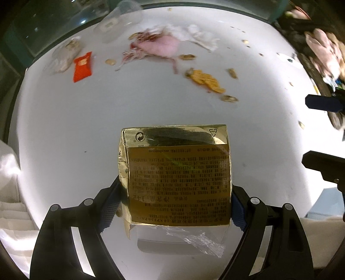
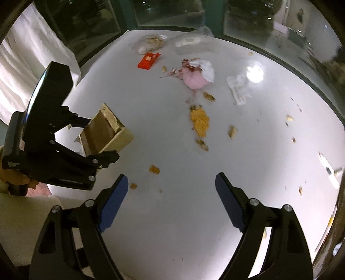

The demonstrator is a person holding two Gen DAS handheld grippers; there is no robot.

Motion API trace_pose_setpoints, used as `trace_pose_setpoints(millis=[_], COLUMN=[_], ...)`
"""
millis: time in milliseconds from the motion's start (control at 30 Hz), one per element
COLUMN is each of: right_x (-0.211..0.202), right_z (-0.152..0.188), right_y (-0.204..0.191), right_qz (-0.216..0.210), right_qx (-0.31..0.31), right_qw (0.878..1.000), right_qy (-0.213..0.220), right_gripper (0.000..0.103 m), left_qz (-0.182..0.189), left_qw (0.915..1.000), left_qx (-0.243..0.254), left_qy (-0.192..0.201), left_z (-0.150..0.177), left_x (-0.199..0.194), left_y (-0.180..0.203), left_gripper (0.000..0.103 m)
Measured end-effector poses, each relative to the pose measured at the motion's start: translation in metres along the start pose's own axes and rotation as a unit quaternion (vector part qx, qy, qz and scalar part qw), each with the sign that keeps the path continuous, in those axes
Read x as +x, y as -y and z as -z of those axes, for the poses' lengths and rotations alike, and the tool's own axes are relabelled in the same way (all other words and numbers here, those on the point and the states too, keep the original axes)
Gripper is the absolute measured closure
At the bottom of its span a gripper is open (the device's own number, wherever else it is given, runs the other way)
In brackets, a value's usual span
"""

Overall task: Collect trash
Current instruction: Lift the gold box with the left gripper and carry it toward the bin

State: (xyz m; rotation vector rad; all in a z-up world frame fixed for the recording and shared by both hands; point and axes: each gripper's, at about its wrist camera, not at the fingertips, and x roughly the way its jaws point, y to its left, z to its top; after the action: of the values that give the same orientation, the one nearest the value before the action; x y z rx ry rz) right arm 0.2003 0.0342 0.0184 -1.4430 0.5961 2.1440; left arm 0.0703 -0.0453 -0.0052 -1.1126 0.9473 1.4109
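Over a littered white table [image 2: 172, 215], the left hand-held gripper [image 1: 174, 193] clamps a gold carton [image 1: 176, 172] between its blue pads, lifted clear of the surface. The right hand-held gripper [image 2: 170, 200] hangs wide open, holding nothing. Most of the job appears undone: a red wrapper [image 2: 149, 60], a pink wad [image 2: 195, 80], crumpled tissue [image 2: 239, 87], orange crumbs [image 2: 199, 121] and clear plastic bags [image 2: 148, 43] lie well beyond.

White round table [image 2: 194, 215], glossy, with a glare spot on its far right side. Dark window panes [image 2: 172, 10] in teal frames curve close behind the far edge. White curtain [image 2: 32, 53] hangs at left.
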Motion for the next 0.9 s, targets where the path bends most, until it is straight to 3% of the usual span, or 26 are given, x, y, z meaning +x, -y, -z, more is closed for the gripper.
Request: trace_pose_setpoints(millis=[300, 667, 900], right_x=[-0.039, -0.093, -0.118], right_z=[0.068, 0.161, 0.207], right_y=[0.022, 0.062, 0.076], right_qz=[0.024, 0.063, 0.075], right_qx=[0.085, 0.189, 0.213], right_qw=[0.996, 0.979, 0.973], right_qy=[0.018, 0.036, 0.048], right_gripper=[0.023, 0.023, 0.023], left_qz=[0.030, 0.072, 0.086], left_qw=[0.9938, 0.9756, 0.9655], left_qx=[0.106, 0.207, 0.244], left_qy=[0.013, 0.022, 0.032], left_z=[0.008, 0.020, 0.032], left_x=[-0.036, -0.052, -0.071], left_y=[0.075, 0.191, 0.252], left_gripper=[0.021, 0.021, 0.021])
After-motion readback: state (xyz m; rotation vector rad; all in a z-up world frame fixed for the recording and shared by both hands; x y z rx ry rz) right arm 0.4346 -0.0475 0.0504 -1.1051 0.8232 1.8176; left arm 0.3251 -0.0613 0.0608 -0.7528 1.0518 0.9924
